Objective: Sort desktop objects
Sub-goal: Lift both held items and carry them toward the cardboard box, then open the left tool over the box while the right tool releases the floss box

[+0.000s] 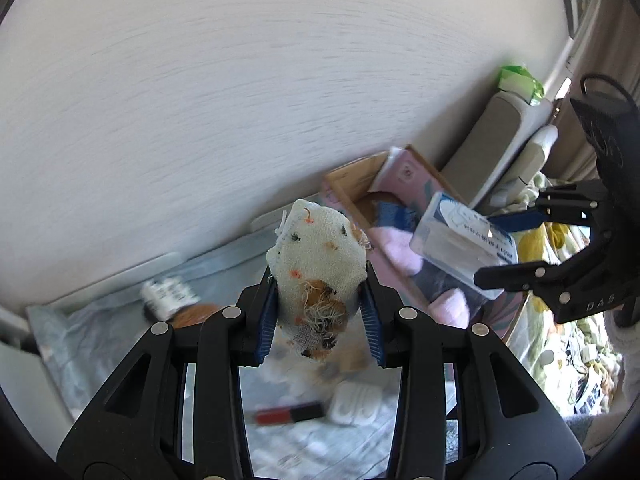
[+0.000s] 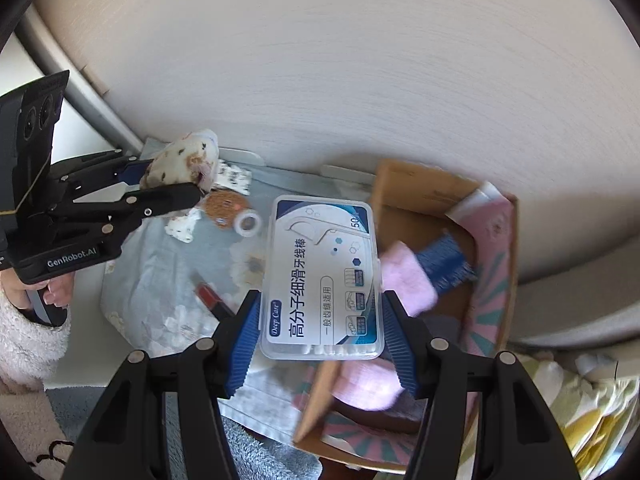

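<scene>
Clear plastic fills my right gripper [image 2: 320, 320]: the floss pick box [image 2: 322, 276], white label facing the camera, is clamped by its long sides between the blue ribbed pads [image 2: 244, 344] and held off the surface. Just beyond its far edge and to the right sits the cardboard box [image 2: 404, 184], open, with a pink fluffy cloth [image 2: 408, 278] and a blue ribbed piece [image 2: 444, 260] lying inside against a pink patterned liner. The floss box hangs partly over that carton's near left corner.

My left gripper [image 1: 320, 312] is closed on a small cream fabric pouch [image 1: 318, 252], speckled with orange and dark embroidery and frayed threads at its lower end; the pads press it from both sides and it sticks up past the fingertips. From the right wrist camera I see that same gripper off to the left, with the pouch poking out of its tips, and a hand [image 2: 44, 292] in a fuzzy pink sleeve [image 2: 28, 344] wrapped around its handle.

Under the left tool lies a pale blue floral mat [image 1: 100, 332]. On it, below the pouch, are a red and black stick [image 1: 288, 414] and a white ridged case [image 1: 358, 404], both blurred. Further left rests a black and white printed item [image 1: 168, 294] beside something round and brown [image 2: 224, 206], with a small tape roll [image 2: 249, 224] near it. Ahead of both tools rises a pale woodgrain wall panel [image 1: 240, 100].
</scene>
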`<state>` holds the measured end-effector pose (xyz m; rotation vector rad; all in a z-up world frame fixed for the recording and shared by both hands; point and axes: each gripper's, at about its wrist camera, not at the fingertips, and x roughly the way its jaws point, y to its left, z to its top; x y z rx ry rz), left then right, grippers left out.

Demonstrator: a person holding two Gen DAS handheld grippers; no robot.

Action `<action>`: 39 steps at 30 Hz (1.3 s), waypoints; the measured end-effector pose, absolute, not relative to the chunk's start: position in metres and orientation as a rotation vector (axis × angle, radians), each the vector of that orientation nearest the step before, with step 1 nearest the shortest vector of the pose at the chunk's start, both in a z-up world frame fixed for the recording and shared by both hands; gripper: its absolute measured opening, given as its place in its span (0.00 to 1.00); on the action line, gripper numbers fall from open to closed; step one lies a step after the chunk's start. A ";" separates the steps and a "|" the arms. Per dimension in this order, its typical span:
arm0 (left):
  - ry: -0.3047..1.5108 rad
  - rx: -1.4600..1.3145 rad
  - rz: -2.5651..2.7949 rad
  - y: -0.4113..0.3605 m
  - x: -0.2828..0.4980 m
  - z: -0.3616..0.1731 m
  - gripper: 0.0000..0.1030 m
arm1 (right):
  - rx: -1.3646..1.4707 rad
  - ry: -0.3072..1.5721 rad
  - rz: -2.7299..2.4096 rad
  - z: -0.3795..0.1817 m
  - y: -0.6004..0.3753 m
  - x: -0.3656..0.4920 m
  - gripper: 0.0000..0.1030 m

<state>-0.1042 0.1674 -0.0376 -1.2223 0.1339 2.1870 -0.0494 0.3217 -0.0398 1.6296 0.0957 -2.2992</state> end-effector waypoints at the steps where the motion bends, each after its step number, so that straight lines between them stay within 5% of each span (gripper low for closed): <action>1: 0.135 -1.219 2.176 0.178 -0.105 -0.038 0.33 | 1.645 0.082 -2.311 -0.042 0.333 -0.046 0.53; 17: 0.200 -1.335 2.030 0.343 -0.126 -0.082 0.33 | 1.818 0.018 -2.294 -0.110 0.398 -0.013 0.53; 39: 0.379 -1.366 2.037 0.373 -0.129 -0.103 0.35 | 1.840 0.028 -2.273 -0.130 0.407 -0.014 0.53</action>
